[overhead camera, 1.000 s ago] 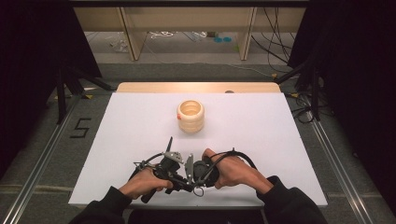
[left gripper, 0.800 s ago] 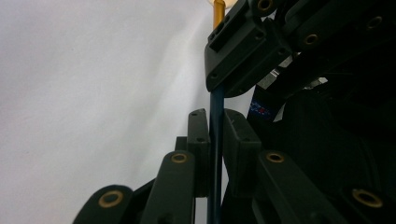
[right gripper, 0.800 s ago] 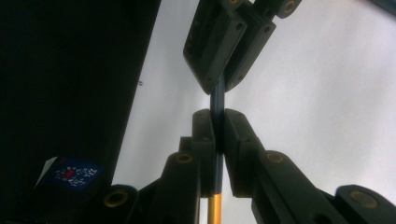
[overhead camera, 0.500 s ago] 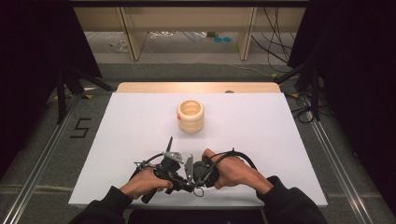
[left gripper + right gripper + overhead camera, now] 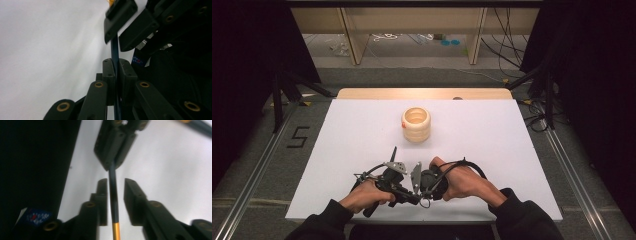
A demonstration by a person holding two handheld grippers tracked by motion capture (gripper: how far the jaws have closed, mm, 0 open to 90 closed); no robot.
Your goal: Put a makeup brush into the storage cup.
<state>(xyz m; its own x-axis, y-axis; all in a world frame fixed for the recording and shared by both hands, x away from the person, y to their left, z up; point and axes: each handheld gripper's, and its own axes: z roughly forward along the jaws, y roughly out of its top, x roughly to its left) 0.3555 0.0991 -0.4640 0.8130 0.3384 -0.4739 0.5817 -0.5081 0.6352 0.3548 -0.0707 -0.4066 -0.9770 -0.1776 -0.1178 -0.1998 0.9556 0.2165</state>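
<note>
Two tools meet on one thin dark rod (image 5: pixel 113 187) with a gold end, low over the near middle of the white tabletop (image 5: pixel 337 145). Your left tool (image 5: pixel 115 75) is clamped on the rod; your right tool (image 5: pixel 115 192) has just been opening, its jaws narrowly apart around the shaft without pressing. The rod looks light, stiff and slick, so grip mid-shaft, squarely. The ribbed wooden cup (image 5: pixel 416 124) stands farther off.
</note>
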